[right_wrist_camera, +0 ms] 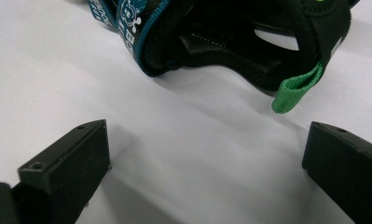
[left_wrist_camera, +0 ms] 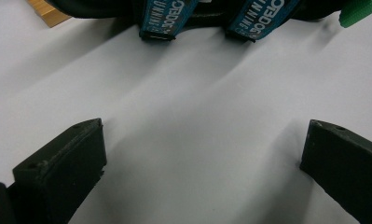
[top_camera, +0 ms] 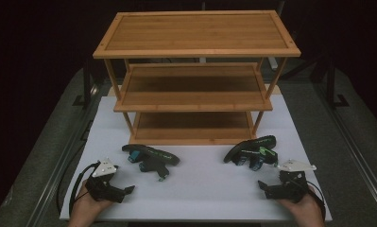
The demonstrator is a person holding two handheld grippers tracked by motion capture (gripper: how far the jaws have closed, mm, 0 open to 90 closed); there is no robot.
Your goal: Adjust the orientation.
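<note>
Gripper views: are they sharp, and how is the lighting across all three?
Left gripper view: strap lettering on the left sandal readable, soft shadows on the white table. Right gripper view: right sandal sharp, green loop crisp. High view: bright mat, dark surroundings, wooden rack evenly lit.

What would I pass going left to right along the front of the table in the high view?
Left gripper → left sandal → right sandal → right gripper. Both grippers rest open on the white table, nothing between their jaws.
</note>
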